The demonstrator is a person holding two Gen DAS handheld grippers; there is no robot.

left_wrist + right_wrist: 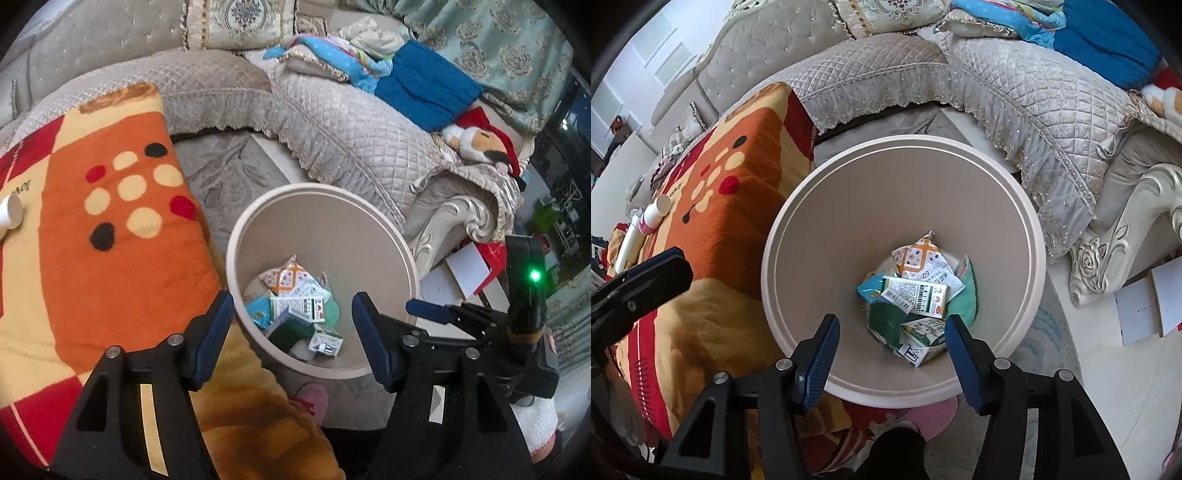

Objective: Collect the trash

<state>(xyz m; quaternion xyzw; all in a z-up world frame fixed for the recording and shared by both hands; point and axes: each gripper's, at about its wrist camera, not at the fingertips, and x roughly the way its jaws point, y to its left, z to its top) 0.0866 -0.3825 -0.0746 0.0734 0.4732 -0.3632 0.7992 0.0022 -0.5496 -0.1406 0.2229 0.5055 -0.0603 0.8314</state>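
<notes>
Both my grippers point steeply down over the bin. My right gripper [892,354] has its jaws apart with nothing between the blue pads [820,354]; through the gap I see straight into the beige round bin [820,206]. My left gripper [293,332] is likewise parted and empty, sitting over the bin's near-left rim, with the right gripper's blue fingertip visible just beyond the rim on the right side of the left wrist view.

The trash lies in a heap on the bin floor. On top is a white carton with a barcode [916,295]; its long axis runs roughly left to right in the right wrist view, tilted slightly down toward the right, barcode end at the left. Just nearer to me, a second green-and-white carton [921,341] lies partly tipped, one corner pointing toward the near wall. Behind them an orange-and-white patterned wrapper [916,254] stands with its pointed tip aimed away from me. A teal packet [870,290] lies to the left and a mint-green item [967,299] to the right, its kind unclear.

Left of the bin, an orange, red and cream blanket [738,229] covers a raised surface; a white cylindrical container with a pink band [655,218] lies on it, long axis diagonal. Behind the bin is a quilted beige sofa [1015,96].
</notes>
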